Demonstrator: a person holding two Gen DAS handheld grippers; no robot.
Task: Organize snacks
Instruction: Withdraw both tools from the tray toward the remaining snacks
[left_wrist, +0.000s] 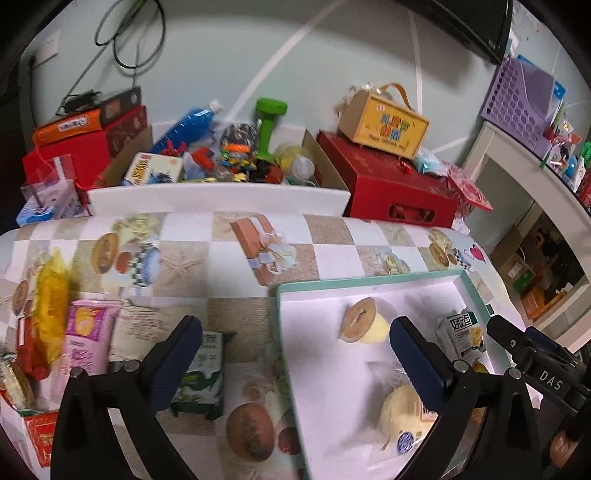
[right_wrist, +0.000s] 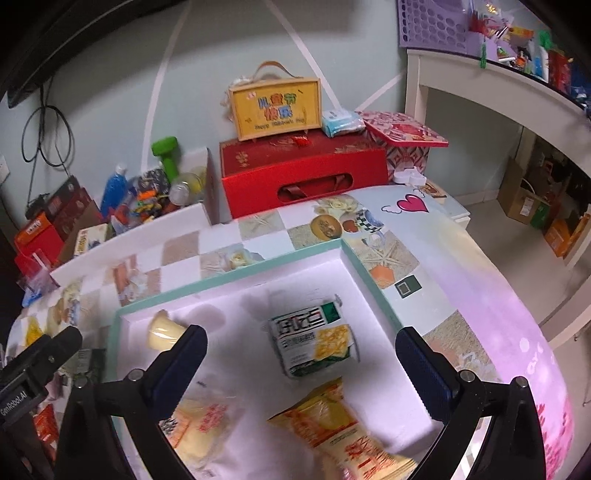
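A white box with a teal rim (left_wrist: 369, 285) (right_wrist: 236, 275) lies on the patterned tablecloth. In it are a pudding cup (left_wrist: 364, 321) (right_wrist: 162, 330), a green-and-white cracker pack (left_wrist: 461, 334) (right_wrist: 314, 343), a pale bread pack (left_wrist: 402, 417) (right_wrist: 199, 432) and an orange-yellow pack (right_wrist: 343, 424). My right gripper (right_wrist: 301, 334) hangs open above the cracker pack without touching it. My left gripper (left_wrist: 295, 323) is open and empty over the box's left rim. A green pack (left_wrist: 203, 373) lies beside its left finger. Loose snacks, a yellow bag (left_wrist: 50, 306) and a pink pack (left_wrist: 88, 332) among them, sit at the left.
At the back stand a carton of toys (left_wrist: 221, 158), a red gift box (left_wrist: 399, 184) (right_wrist: 303, 173) and a yellow carry case (left_wrist: 384, 125) (right_wrist: 273, 107). A white shelf (left_wrist: 517, 173) (right_wrist: 480, 74) with a purple basket is at the right. The table edge drops to the floor there.
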